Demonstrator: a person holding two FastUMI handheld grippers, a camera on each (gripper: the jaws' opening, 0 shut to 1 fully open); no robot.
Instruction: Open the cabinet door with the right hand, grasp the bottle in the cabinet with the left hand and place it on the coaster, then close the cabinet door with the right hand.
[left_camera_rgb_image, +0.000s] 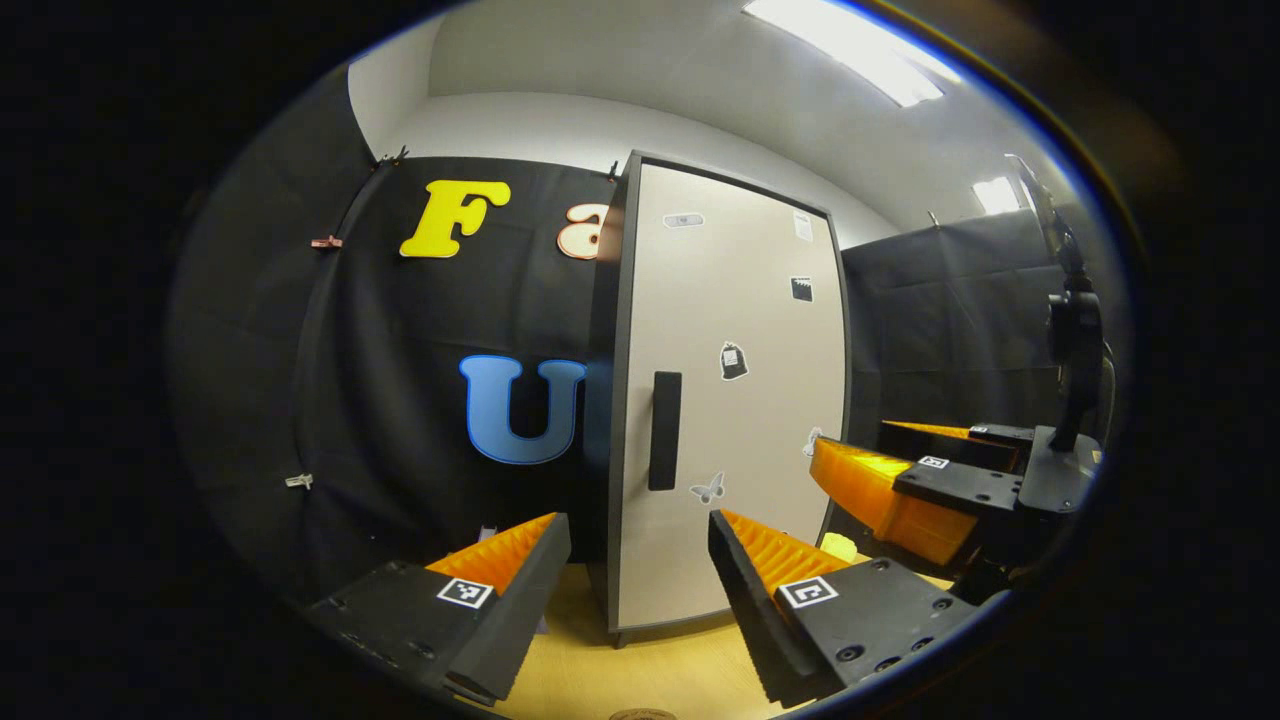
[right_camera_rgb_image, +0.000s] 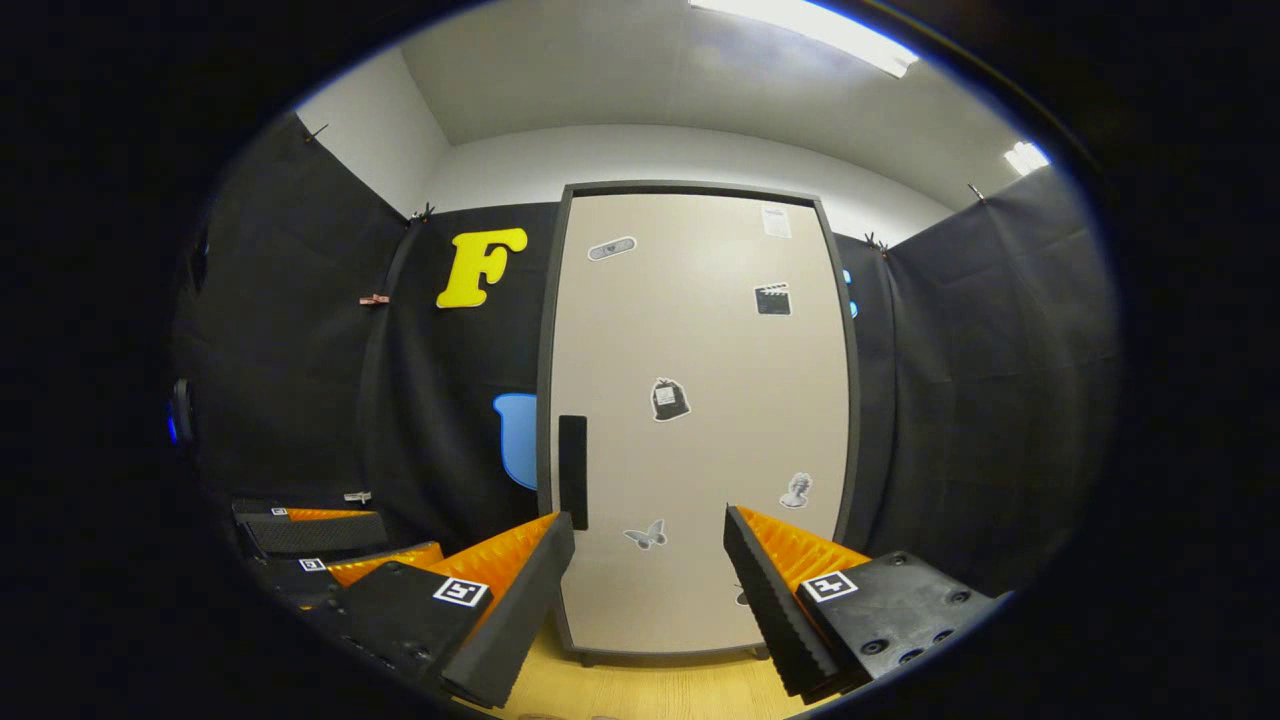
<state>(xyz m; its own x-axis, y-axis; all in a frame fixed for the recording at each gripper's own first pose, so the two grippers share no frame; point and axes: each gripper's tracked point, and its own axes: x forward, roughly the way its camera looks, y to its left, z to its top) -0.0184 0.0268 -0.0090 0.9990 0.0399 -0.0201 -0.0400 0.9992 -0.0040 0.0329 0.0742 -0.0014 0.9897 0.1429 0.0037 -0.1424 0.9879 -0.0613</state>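
Cabinet (right_camera_rgb_image: 700, 420): a tall pale unit standing on the wooden table (right_camera_rgb_image: 650, 690), its door (left_camera_rgb_image: 730, 400) closed flush in a dark frame. The bottle named in the task is presumably behind this door; it cannot be seen. A small pale object (left_camera_rgb_image: 838, 546) lies on the table near the cabinet's lower right corner, possibly the coaster, but it is too small to tell.

Right gripper (right_camera_rgb_image: 648, 580): fingers spread wide, holding nothing, facing the door squarely, short of its lower half.

Left gripper (left_camera_rgb_image: 640, 585): likewise spread and empty, set toward the cabinet's handle side.

Handle (right_camera_rgb_image: 572, 472): a dark vertical bar at mid-height by the door's left edge, so the hinges probably lie along the right edge.

Step in hand, as judged: opening the door. The right gripper does best to travel up and left to the handle, close both fingers across the bar, then pull along the door's arc, not straight back.

Clearance: the door's free edge would sweep outward toward the left gripper's side; that gripper should stand clear of the arc. Black cloth walls flank the cabinet closely.
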